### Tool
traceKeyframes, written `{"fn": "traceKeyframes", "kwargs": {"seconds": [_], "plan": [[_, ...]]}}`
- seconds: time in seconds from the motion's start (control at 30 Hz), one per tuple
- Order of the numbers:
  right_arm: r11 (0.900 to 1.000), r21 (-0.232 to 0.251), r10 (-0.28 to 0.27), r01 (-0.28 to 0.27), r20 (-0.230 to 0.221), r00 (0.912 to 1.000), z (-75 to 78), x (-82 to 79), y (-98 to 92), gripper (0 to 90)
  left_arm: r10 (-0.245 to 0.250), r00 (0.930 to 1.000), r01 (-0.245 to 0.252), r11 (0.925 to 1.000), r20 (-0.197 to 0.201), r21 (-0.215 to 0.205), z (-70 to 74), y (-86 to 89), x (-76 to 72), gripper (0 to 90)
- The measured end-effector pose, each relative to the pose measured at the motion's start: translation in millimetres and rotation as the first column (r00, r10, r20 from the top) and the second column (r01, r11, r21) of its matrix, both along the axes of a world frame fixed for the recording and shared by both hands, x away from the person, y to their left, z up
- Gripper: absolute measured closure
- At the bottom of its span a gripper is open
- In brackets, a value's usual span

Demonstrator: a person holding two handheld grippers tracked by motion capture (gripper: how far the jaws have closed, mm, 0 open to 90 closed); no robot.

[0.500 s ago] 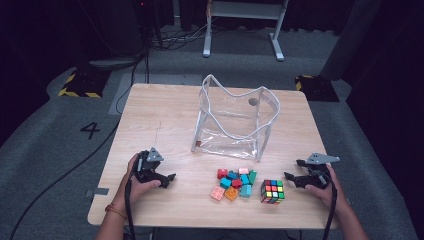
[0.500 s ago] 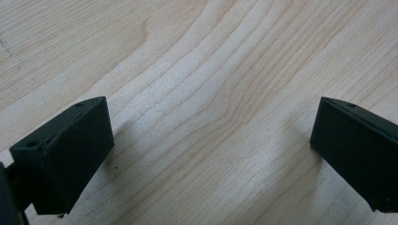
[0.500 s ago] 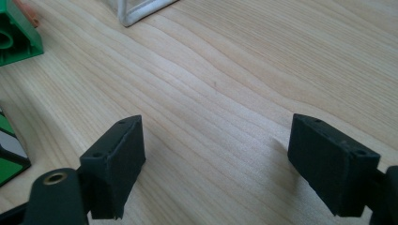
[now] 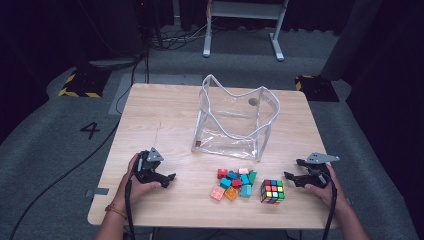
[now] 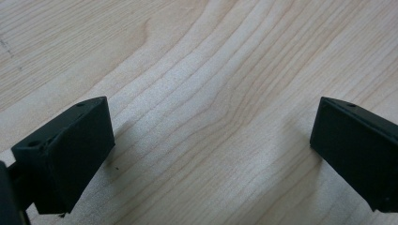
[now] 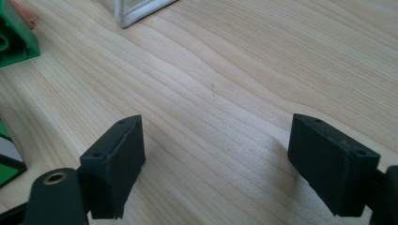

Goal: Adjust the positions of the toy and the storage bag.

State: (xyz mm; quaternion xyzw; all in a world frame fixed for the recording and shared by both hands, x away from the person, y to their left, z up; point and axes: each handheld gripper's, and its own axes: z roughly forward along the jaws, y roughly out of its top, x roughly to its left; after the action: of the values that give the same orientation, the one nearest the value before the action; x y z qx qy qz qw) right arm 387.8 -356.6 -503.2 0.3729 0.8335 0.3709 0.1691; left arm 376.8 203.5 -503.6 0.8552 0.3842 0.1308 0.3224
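Note:
My left gripper (image 4: 167,180) rests on the wooden table (image 4: 160,115) near its front left, held in a hand and pointing right. In the left gripper view its jaws (image 5: 211,122) stand wide apart over bare wood. My right gripper (image 4: 292,168) lies at the front right and points left toward a colour-tiled puzzle cube (image 4: 272,191). It is open, with bare wood between its jaws (image 6: 216,136). A pile of several coloured toy bricks (image 4: 235,182) lies just left of the cube. Behind them stands a clear plastic bag (image 4: 235,120) with white edging, its top open.
In the right gripper view a green brick (image 6: 14,42), a corner of the cube (image 6: 7,159) and the bag's white bottom corner (image 6: 136,11) lie ahead on the left. Grey carpet surrounds the table, with a white stand's feet (image 4: 242,47) behind it.

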Motion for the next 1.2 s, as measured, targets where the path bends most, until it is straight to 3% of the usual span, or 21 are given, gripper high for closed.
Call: {"fn": "traceKeyframes", "kwargs": {"seconds": [0.17, 0.2, 0.3, 0.33, 0.4, 0.43, 0.5, 0.53, 0.57, 0.6, 0.67, 0.7, 0.8, 0.83, 0.9, 1.03, 1.13, 1.2], "plan": [[1.0, -0.003, 0.009, -0.009, -0.007, 0.9999, 0.8, 2.4, -1.2, 20.7, 0.027, 0.9996, -0.027, 0.9996, -0.007, 0.008, 0.9, -4.8, 1.4, 0.4], [1.0, 0.003, 0.017, -0.017, 0.008, 0.9998, 0.8, 4.6, -3.2, 28.1, 0.037, 0.9993, -0.037, 0.9993, 0.004, 0.01, 1.8, -8.3, 4.8, 1.5], [1.0, 0.001, -0.013, 0.013, 0.034, 0.9994, 2.0, 7.9, -3.7, 35.0, 0.067, 0.9976, -0.066, 0.9976, 0.019, -0.02, 4.4, -15.0, 11.0, 21.0], [1.0, 0.001, -0.009, 0.009, 0.041, 0.9991, 2.3, 9.7, -3.3, 35.7, 0.067, 0.9975, -0.067, 0.9972, 0.022, -0.033, 3.4, -18.5, 12.9, 20.8], [1.0, 0.018, 0.005, -0.005, 0.014, 0.9999, 3.7, 14.2, -1.3, 37.7, 0.018, 0.9994, -0.017, 0.9991, 0.03, -0.04, 3.1, -23.6, 16.4, 21.4], [1.0, 0.016, 0.006, -0.006, 0.009, 0.9999, 5.5, 16.5, 2.0, 39.6, 0.023, 0.9989, -0.021, 0.9991, 0.04, -0.036, 3.4, -25.0, 17.0, 24.6], [1.0, 0.003, 0.016, -0.016, 0.044, 0.9989, 9.9, 18.2, 7.7, 41.5, 0.018, 0.9993, -0.015, 0.9978, 0.032, -0.065, 4.5, -28.6, 23.8, 25.8], [1.0, 0.019, 0.023, -0.024, 0.058, 0.9981, 14.8, 19.5, 11.2, 42.2, 0.018, 0.9994, -0.015, 0.9959, 0.031, -0.089, 6.4, -29.6, 27.4, 25.5], [1.0, 0.019, 0.023, -0.024, 0.058, 0.9981, 14.8, 19.5, 11.2, 42.2, 0.018, 0.9994, -0.015, 0.9959, 0.031, -0.089, 6.4, -29.6, 27.4, 25.6], [0.998, 0.058, 0.03, -0.034, 0.076, 0.9966, 24.3, 20.3, 17.6, 44.8, 0.006, 0.9992, -0.002, 0.9934, 0.039, -0.114, 10.4, -33.4, 32.6, 26.7], [0.995, 0.083, 0.053, -0.061, 0.096, 0.994, 31.8, 21.7, 23.4, 45.5, -0.008, 0.9991, 0.013, 0.9927, 0.041, -0.12, 12.6, -36.9, 35.8, 28.2], [0.993, 0.091, 0.064, -0.074, 0.108, 0.992, 36.9, 21.8, 29.4, 46.8, -0.019, 0.9974, 0.027, 0.9932, 0.07, -0.113, 18.2, -45.2, 40.9, 29.7], [0.99, 0.089, 0.096, -0.108, 0.127, 0.9872, 42.9, 22.9, 36.8, 48.2, -0.031, 0.9939, 0.045, 0.9899, 0.106, -0.135, 24.2, -53.6, 45.8, 33.5], [0.983, 0.095, 0.142, -0.155, 0.136, 0.9804, 48.9, 23.1, 46.7, 50.2, -0.038, 0.9929, 0.056, 0.9857, 0.112, -0.159, 27.8, -60.0, 48.7, 34.6], [0.977, 0.089, 0.178, -0.192, 0.14, 0.974, 51.9, 23.0, 56.3, 52.5, -0.033, 0.992, 0.055, 0.9817, 0.122, -0.182, 30.3, -65.5, 53.5, 35.4], [0.968, 0.068, 0.23, -0.241, 0.139, 0.9632, 55.4, 23.8, 73.5, 54.6, -0.029, 0.9903, 0.053, 0.9823, 0.136, -0.179, 33.6, -72.4, 60.4, 40.4], [0.971, 0.05, 0.223, -0.232, 0.148, 0.9636, 56.8, 26.4, 81.9, 55.7, -0.02, 0.9905, 0.051, 0.9718, 0.136, -0.23, 40.0, -77.3, 65.4, 45.3], [0.975, 0.056, 0.206, -0.217, 0.152, 0.9666, 58.4, 28.8, 85.3, 57.4, -0.026, 0.9891, 0.059, 0.9722, 0.145, -0.226, 42.2, -78.4, 67.5, 48.4]]}}
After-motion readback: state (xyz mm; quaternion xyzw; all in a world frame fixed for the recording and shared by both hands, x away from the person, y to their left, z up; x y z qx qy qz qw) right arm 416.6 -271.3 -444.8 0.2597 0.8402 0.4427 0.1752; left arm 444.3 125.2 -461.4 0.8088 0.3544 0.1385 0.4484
